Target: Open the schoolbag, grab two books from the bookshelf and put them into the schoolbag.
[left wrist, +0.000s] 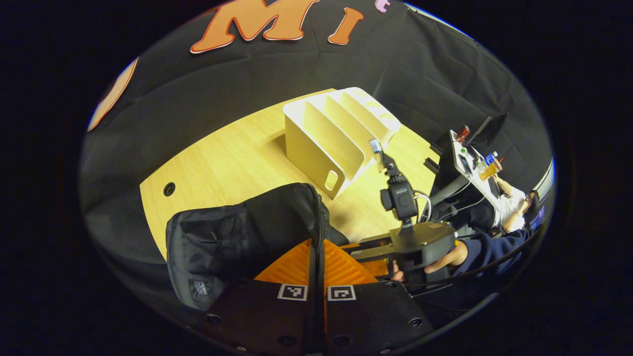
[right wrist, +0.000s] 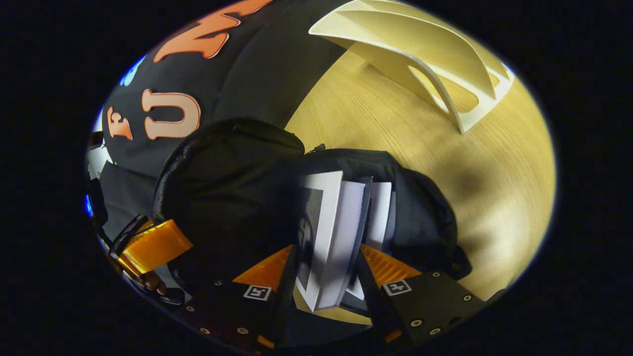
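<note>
The left gripper (left wrist: pixel 316 267) is clamped on the black schoolbag's (left wrist: pixel 237 237) zippered rim, holding it up on the wooden surface (left wrist: pixel 232 158). The right gripper (right wrist: pixel 329 269) grips a book (right wrist: pixel 324 232) spine-down, lowered into the bag's mouth beside another book (right wrist: pixel 381 212). The white bookshelf (left wrist: pixel 336 133) stands behind the schoolbag.

Pale wooden table (left wrist: pixel 237 153), black cloth wall (left wrist: pixel 207 94) — cluttered desk (left wrist: pixel 470 163) beyond
</note>
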A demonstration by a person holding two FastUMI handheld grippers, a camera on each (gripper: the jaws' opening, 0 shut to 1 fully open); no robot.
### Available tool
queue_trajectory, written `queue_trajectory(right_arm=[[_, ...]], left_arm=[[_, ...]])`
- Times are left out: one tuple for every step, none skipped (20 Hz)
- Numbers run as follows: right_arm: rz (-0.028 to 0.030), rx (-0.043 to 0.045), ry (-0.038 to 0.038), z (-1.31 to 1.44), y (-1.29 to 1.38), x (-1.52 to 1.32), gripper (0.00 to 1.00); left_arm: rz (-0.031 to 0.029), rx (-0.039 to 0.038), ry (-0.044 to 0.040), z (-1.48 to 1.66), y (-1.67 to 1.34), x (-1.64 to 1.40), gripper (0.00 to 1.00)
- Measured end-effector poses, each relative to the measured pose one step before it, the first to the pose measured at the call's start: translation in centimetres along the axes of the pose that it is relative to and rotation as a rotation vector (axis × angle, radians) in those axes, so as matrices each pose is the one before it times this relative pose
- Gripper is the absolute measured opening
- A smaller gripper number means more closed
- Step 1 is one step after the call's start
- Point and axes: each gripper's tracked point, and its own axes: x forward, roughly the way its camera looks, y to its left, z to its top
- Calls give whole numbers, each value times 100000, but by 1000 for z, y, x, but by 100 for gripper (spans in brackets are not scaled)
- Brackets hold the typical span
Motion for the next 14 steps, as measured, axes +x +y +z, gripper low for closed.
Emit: queue_trajectory(right_arm=[[-1145,-2107,-89,606,-394,-891,77],[-664,-2046,-210,764,-618,-812,82],[-870,-2088,-826,883,-276,-916,89],[-1082,-2295,-1417,1037,-452,-882,91],[-1827,-2127,-1250,809,-786,-1170,95],[-819,-2032,-1296,933,-577,-1085,97],[-1147,-1891,-1064,900,-643,-1047,97],[-677,-2111,-1254,812,-557,-874,98],[-1281,-2108,-1125,789,-720,-948,97],[-623,-2623,-191,659,-682,-634,98],[-1363,-1920,-322,434,-674,-650,98],[-199,-1246,-903,690,-422,-696,98],[-568,-1089,-876,631,-260,-675,98],[111,-1639,-1416,719,-227,-636,98]], left_arm=[[1664,-1409,-248,-173,74,131,1],[1834,-2048,59,24,62,234,1],[1120,-2470,2,-251,-62,141,1],[1141,-2464,-324,1,-91,205,1],[1227,-2346,-87,-296,-227,308,1],[1567,-1496,-215,-63,-238,351,1],[1686,-1360,6,-178,-279,273,1],[1146,-974,85,-114,-354,328,3],[766,-1246,256,-299,-413,214,4],[494,-541,851,-321,-515,290,9],[680,-702,177,-417,-306,423,9],[206,-1529,45,-74,-487,258,11],[18,-1234,-568,-66,-334,235,12],[-1120,-1910,-477,-46,-504,355,14]])
